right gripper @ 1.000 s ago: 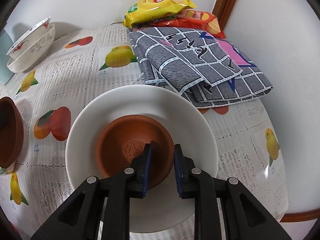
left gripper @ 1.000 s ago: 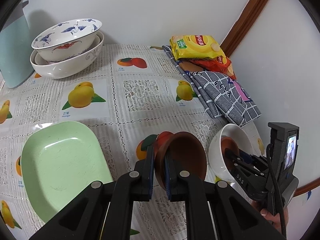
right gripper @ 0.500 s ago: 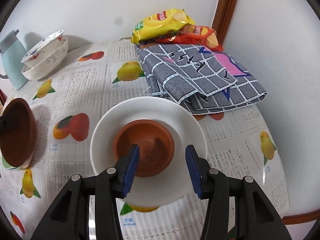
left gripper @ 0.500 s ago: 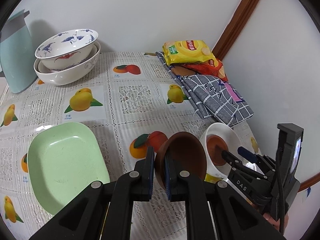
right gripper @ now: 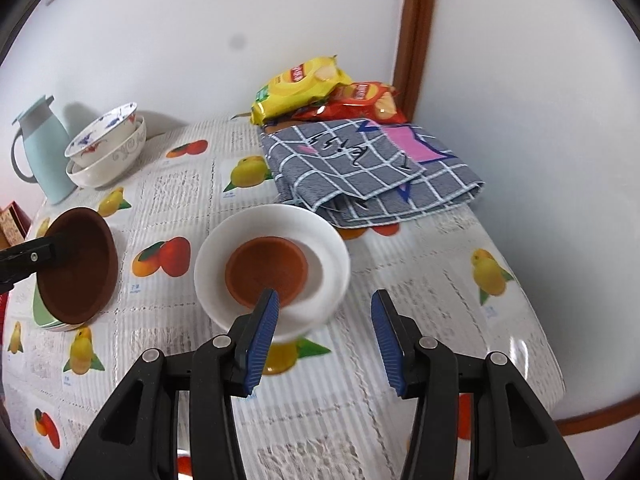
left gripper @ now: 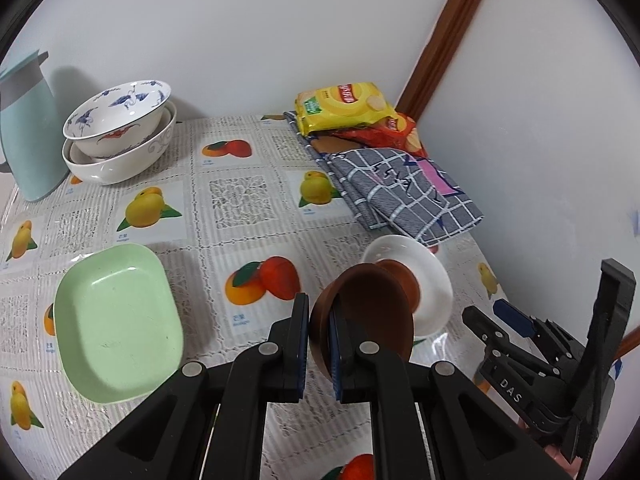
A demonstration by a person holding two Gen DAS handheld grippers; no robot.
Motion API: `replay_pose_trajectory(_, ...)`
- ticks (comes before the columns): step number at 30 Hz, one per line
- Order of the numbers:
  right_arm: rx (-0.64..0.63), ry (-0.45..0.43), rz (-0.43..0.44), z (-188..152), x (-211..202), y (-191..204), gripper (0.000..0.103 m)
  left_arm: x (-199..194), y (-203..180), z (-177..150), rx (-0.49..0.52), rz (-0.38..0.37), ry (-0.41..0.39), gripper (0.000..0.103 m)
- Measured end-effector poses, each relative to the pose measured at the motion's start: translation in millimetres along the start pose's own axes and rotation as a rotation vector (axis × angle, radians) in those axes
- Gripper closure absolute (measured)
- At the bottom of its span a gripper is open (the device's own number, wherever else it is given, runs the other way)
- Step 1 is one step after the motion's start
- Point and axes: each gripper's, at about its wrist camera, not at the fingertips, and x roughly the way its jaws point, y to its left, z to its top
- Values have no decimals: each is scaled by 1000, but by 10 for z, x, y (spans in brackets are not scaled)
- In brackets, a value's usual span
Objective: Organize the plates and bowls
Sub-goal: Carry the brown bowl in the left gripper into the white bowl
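Observation:
My left gripper (left gripper: pixel 319 344) is shut on the rim of a dark brown bowl (left gripper: pixel 372 312), held tilted above the table; it also shows in the right wrist view (right gripper: pixel 78 266). A smaller brown bowl (right gripper: pixel 267 270) sits inside a white bowl (right gripper: pixel 320 236) on the table, also in the left wrist view (left gripper: pixel 432 276). My right gripper (right gripper: pixel 324 320) is open and empty, just in front of the white bowl. A green rectangular plate (left gripper: pixel 116 320) lies at the left. Two stacked patterned bowls (left gripper: pixel 116 132) stand at the back left.
A pale blue jug (left gripper: pixel 28 132) stands at the back left. Chip bags (left gripper: pixel 348 108) and a folded grey checked cloth (left gripper: pixel 400 188) lie at the back right by the wall. The table edge runs close on the right (right gripper: pixel 532 320).
My right gripper let go of the small brown bowl, opened wide and drew back from the white bowl. My left gripper, still holding the dark brown bowl, rose and pulled back.

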Motion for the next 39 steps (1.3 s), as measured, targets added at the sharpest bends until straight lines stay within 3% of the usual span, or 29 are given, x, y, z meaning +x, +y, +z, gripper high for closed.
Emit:
replay_pose_trajectory(13, 67, -42, 6, -186, -452, -202, 55, -121, -310, -124, 38, -5, -10, 94)
replay_pose_trajectory(24, 113, -35, 19, -256, -549, -376, 55, -97, -457, -69, 56, 30, -25, 94)
replay_pose_trajectory(39, 136, -39, 15, -267, -496, -581, 54, 241, -552, -10, 44, 64, -4, 94)
